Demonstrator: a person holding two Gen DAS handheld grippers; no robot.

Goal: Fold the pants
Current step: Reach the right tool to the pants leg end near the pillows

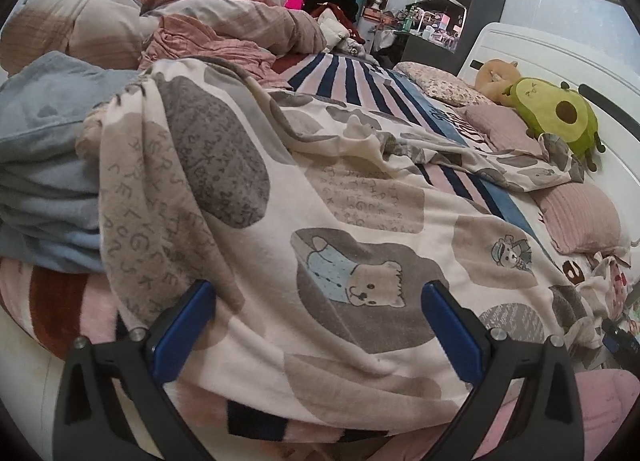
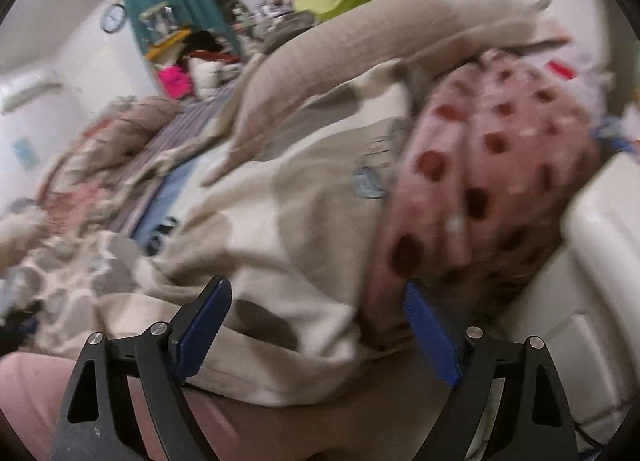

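Observation:
The pants (image 1: 320, 197) are cream with grey and beige patches and small bear prints, and they lie spread and creased across the bed. My left gripper (image 1: 316, 287) stands open just above their near end, its blue pads wide apart on either side of the bear print. In the blurred right wrist view the same pants (image 2: 288, 221) run away from me. My right gripper (image 2: 316, 283) is open over their near edge, with cloth lying between the pads and neither pad pressing on it.
A folded blue blanket (image 1: 44, 165) lies left of the pants. Behind them is a heap of bedding (image 1: 224, 21). A pink spotted cushion (image 2: 488, 181) crowds the right gripper. Pink pillows (image 1: 580, 217) and an avocado plush (image 1: 560, 117) line the white headboard (image 1: 520, 45).

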